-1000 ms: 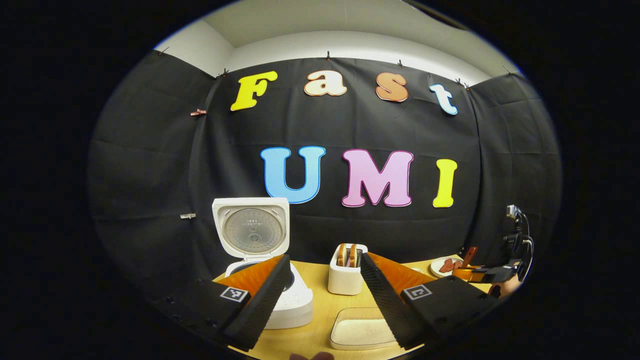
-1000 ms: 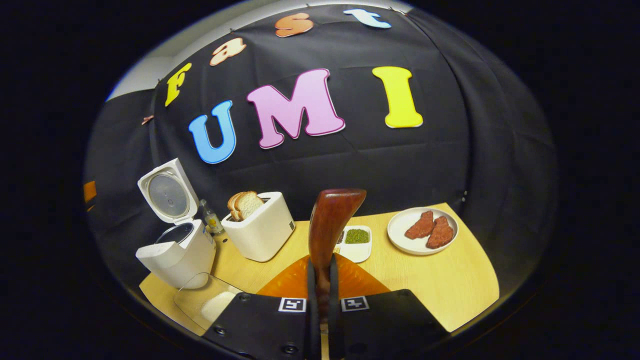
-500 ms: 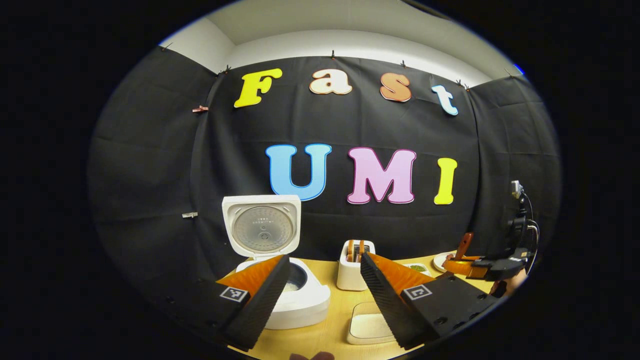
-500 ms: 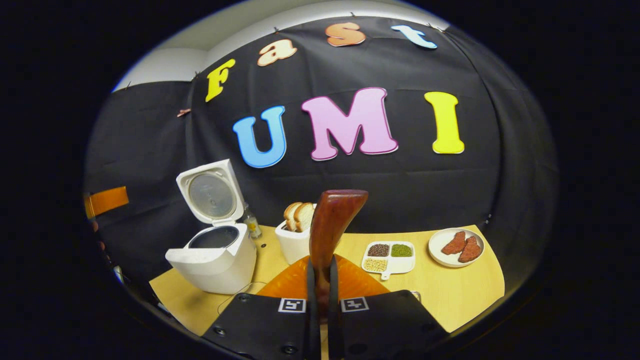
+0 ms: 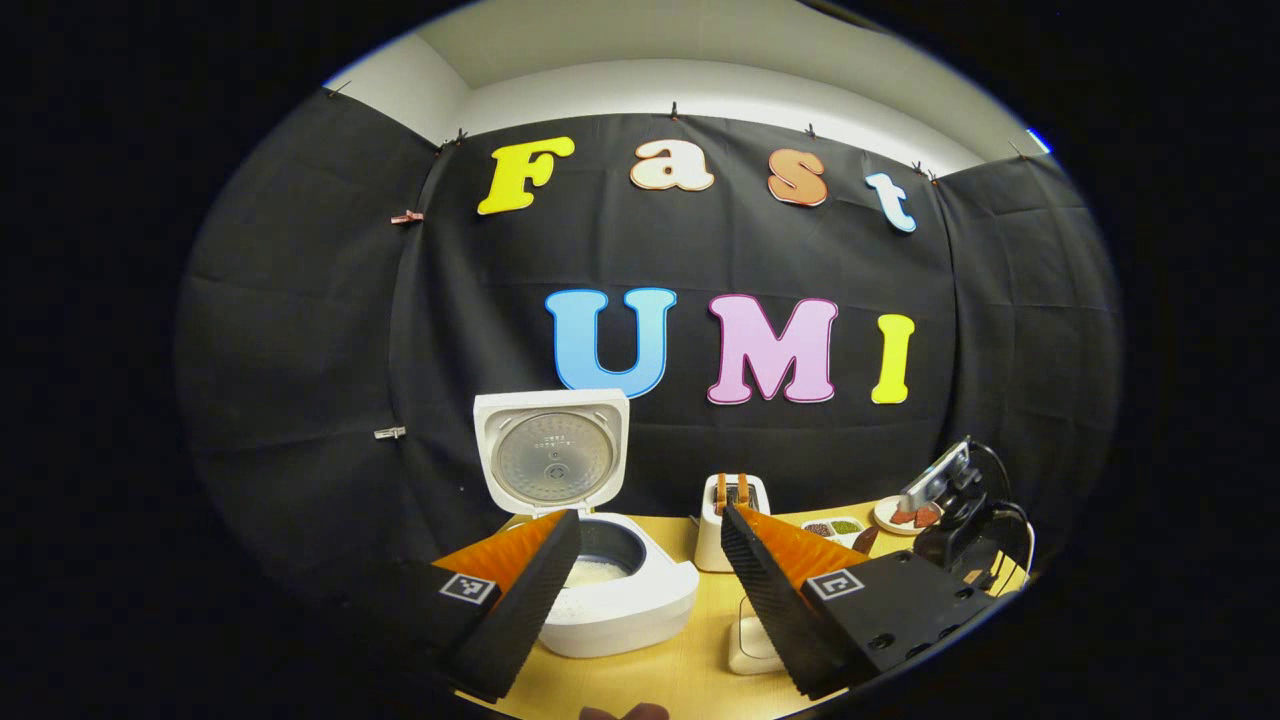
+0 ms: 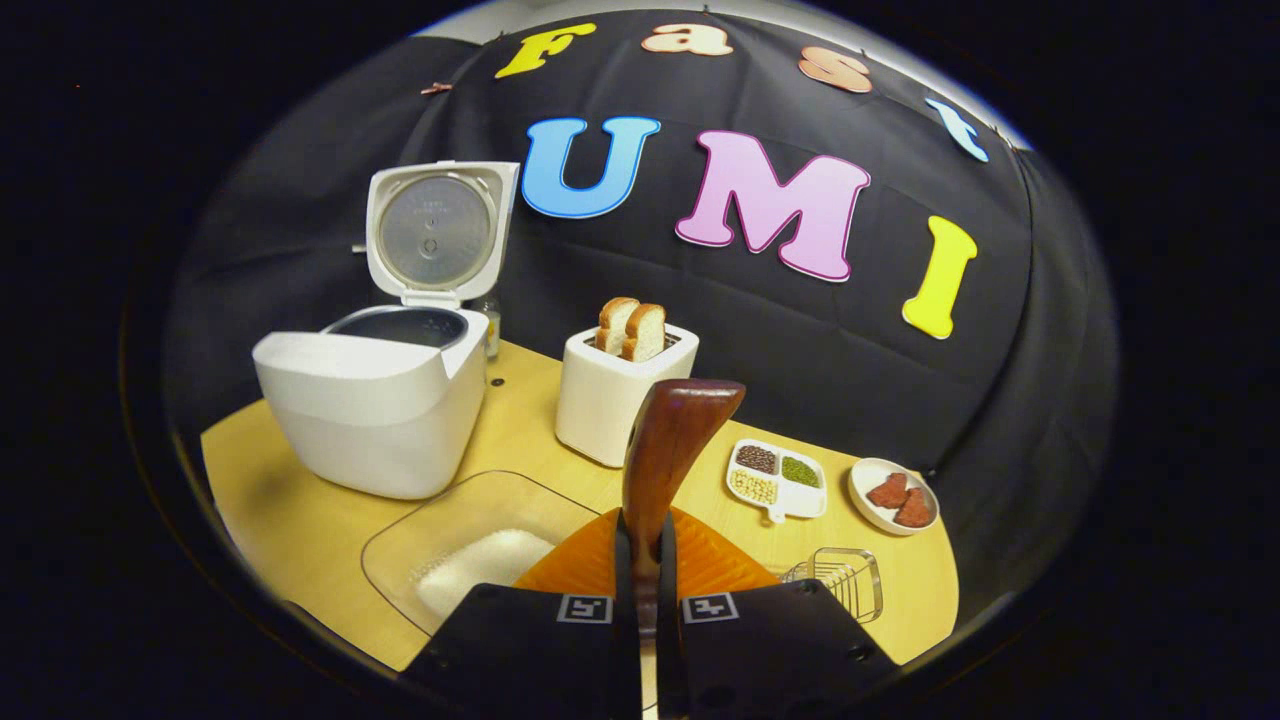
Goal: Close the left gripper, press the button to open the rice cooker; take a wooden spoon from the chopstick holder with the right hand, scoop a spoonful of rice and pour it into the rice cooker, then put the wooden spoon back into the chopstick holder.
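The white rice cooker (image 5: 610, 600) stands open with its lid (image 5: 555, 455) upright, and white rice (image 5: 594, 572) lies in its pot. My left gripper (image 5: 650, 520) hangs open in front of it, holding nothing. My right gripper (image 6: 640, 525) is shut on the handle of the dark wooden spoon (image 6: 668, 455), whose bowl points up and away; I cannot tell if it holds rice. It hovers over the near edge of the glass dish of rice (image 6: 480, 560), right of the cooker (image 6: 370, 400). The wire chopstick holder (image 6: 840, 578) sits near the front right.
A white toaster (image 6: 620, 400) with bread slices stands behind the dish. A divided tray of beans (image 6: 775, 475) and a plate of meat (image 6: 893, 495) lie to the right. A small bottle (image 6: 490, 338) stands behind the cooker. The right gripper (image 5: 965, 530) shows far right.
My right gripper has swung with the spoon and come lower and closer to the rice dish and cooker. My left gripper has drifted back and left, still open.
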Available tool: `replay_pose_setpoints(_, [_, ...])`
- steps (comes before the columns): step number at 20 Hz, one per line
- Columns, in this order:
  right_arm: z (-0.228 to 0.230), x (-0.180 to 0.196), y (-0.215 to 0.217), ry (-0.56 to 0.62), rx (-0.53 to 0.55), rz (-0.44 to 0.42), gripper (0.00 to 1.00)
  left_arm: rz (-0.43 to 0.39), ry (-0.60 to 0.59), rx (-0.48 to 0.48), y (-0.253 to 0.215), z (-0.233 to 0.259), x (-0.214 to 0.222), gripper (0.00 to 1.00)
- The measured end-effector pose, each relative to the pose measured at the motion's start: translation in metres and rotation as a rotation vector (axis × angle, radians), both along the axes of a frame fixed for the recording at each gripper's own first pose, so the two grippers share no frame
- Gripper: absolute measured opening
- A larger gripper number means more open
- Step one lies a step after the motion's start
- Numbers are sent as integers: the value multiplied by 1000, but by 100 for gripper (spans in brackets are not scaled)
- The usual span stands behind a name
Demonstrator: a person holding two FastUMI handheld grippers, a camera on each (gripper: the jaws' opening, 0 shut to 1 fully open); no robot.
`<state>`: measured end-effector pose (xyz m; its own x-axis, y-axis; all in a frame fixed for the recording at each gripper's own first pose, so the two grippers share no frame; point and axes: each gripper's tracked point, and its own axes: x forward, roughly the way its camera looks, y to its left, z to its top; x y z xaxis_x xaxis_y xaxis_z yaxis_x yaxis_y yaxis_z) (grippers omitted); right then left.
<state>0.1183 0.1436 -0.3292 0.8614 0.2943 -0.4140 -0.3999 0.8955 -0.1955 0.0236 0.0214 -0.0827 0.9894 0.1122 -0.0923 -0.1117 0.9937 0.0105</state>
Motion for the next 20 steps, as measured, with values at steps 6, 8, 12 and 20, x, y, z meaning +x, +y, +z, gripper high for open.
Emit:
replay_pose_setpoints(6, [-31, -14, 11, 29, -18, -151, 11, -10, -7, 4, 24, 3, -14, 97])
replay_pose_setpoints(8, [-40, -23, 21, 106, 96, -215, 11, -8, -9, 14, 32, 3, -20, 97])
replay_pose_setpoints(12, [-42, -26, 49, 223, 320, -263, 11, 1, -9, 3, 49, 1, -30, 97])
replay_pose_setpoints(20, [-59, -15, 20, 453, 841, -532, 11, 25, -11, -3, 73, -1, -38, 97])
